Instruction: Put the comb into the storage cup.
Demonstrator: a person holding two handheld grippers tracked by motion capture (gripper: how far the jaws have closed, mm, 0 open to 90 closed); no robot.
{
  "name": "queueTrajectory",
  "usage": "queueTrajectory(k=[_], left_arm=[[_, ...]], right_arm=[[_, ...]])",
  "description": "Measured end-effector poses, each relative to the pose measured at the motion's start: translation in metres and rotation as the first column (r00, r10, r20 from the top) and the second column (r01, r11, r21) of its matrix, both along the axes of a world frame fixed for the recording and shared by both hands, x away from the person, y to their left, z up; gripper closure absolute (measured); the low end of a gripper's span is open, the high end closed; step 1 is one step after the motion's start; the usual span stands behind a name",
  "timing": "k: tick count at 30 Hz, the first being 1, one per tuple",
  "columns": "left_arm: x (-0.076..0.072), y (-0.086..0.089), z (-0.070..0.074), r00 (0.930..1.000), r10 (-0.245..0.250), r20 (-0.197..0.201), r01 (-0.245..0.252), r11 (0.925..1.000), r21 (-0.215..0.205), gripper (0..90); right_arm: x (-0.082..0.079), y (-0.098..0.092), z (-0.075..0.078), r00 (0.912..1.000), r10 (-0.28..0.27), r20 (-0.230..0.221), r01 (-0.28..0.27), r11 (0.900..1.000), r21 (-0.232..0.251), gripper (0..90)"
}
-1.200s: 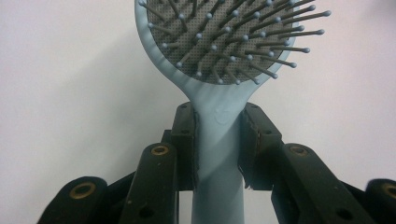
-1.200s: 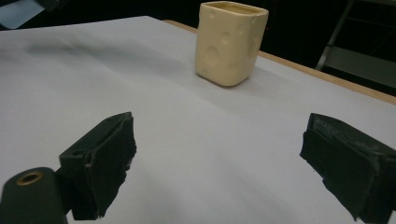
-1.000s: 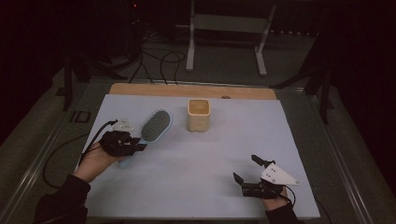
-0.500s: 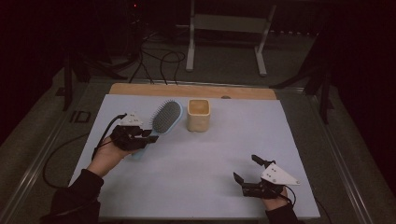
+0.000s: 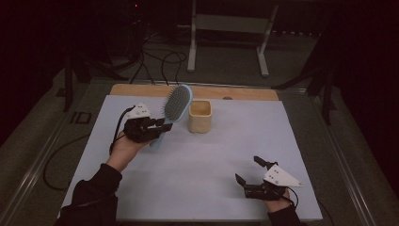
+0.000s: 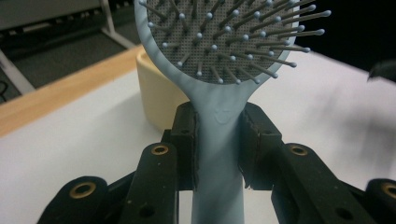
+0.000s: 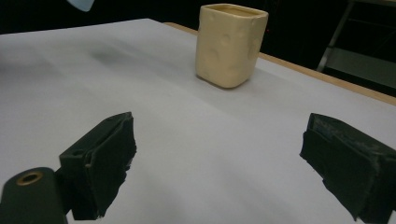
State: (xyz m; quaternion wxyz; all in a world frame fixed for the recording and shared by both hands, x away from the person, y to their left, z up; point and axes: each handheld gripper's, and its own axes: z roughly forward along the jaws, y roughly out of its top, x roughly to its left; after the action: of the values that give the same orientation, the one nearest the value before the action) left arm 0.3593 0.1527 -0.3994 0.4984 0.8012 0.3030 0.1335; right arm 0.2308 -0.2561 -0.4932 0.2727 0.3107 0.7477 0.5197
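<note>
Left claw: the left gripper [image 5: 160, 128] pinches the hairbrush [image 5: 172, 110] by its pale blue handle, one black pad on each flank just below the bristled head, as the left gripper view shows.
Brush place: the brush head rises ahead of and above the jaws, bristles turned toward the person, handle running back between the pads [image 6: 187, 140] and out below them.
Cup: the cream cup [image 5: 200, 116] stands upright on the white table [image 5: 197, 174] just beyond and to the right of this claw, its mouth open and free.
Right claw: the right gripper [image 5: 247, 176] rests low on the near right of the table, jaws spread wide with nothing between them, well apart from the cup.
Step in hand: likely carrying the brush to the cup.
Doing it well: keep the pinch firm, bring the handle end over the cup's mouth, turn the brush upright, lower it straight so it misses the rim, and loosen only once the handle is seated.
</note>
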Motion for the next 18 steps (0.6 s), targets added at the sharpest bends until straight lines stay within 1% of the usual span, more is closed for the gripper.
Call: queueTrajectory(k=[1, 3, 4, 6, 7, 9, 11, 12, 13, 15, 16, 18], left_arm=[[0.001, -0.003, 0.002, 0.9999, 0.008, 0.01, -0.008, 1.0, 0.0, 69.9], [0.003, -0.007, 0.005, 0.9998, 0.005, 0.019, -0.004, 0.9999, -0.012, 69.9], [0.003, -0.01, 0.007, 0.9995, 0.015, 0.027, -0.014, 0.9998, -0.017, 69.9], [0.006, -0.014, 0.01, 0.9994, 0.011, 0.033, -0.01, 0.9995, -0.03, 69.9], [0.007, -0.017, 0.011, 0.9991, 0.017, 0.04, -0.016, 0.9993, -0.033, 69.9], [0.009, -0.021, 0.012, 0.9986, 0.014, 0.051, -0.012, 0.9993, -0.035, 69.9], [0.012, -0.024, 0.012, 0.9993, 0.016, 0.035, -0.014, 0.9984, -0.055, 69.9], [0.013, -0.026, 0.012, 0.999, 0.025, 0.037, -0.023, 0.998, -0.058, 69.9], [0.014, -0.027, 0.012, 0.999, 0.015, 0.041, -0.013, 0.9981, -0.06, 69.9], [0.015, -0.031, 0.013, 0.9982, 0.023, 0.056, -0.019, 0.9981, -0.058, 69.9], [0.016, -0.032, 0.014, 0.9983, 0.016, 0.056, -0.013, 0.9979, -0.063, 69.9], [0.019, -0.036, 0.016, 0.9977, 0.03, 0.061, -0.026, 0.9967, -0.076, 69.9]], right_arm=[[0.0, 0.0, 0.0, 1.0, 0.001, 0.0, -0.001, 1.0, 0.0, 9.5], [0.0, 0.0, 0.0, 1.0, 0.003, 0.002, -0.003, 1.0, 0.0, 9.5], [0.0, 0.0, 0.0, 1.0, 0.002, 0.003, -0.002, 1.0, 0.001, 9.5], [0.0, 0.0, 0.0, 1.0, 0.002, 0.001, -0.002, 1.0, 0.001, 9.5], [0.0, 0.0, 0.0, 1.0, 0.001, 0.001, -0.001, 1.0, 0.002, 9.5], [0.0, 0.0, 0.0, 1.0, 0.001, 0.001, -0.001, 1.0, 0.002, 9.5], [0.0, 0.0, 0.0, 1.0, 0.002, 0.001, -0.002, 1.0, 0.003, 9.5], [0.0, 0.0, 0.0, 1.0, 0.002, 0.001, -0.002, 1.0, 0.002, 9.5], [0.0, 0.0, 0.0, 1.0, 0.003, 0.001, -0.003, 1.0, 0.003, 9.5], [0.0, 0.0, 0.0, 1.0, 0.002, 0.0, -0.002, 1.0, 0.004, 9.5], [0.0, 0.0, 0.0, 1.0, 0.002, 0.002, -0.002, 1.0, 0.004, 9.5], [0.0, 0.0, 0.0, 1.0, 0.001, 0.001, -0.001, 1.0, 0.004, 9.5]])
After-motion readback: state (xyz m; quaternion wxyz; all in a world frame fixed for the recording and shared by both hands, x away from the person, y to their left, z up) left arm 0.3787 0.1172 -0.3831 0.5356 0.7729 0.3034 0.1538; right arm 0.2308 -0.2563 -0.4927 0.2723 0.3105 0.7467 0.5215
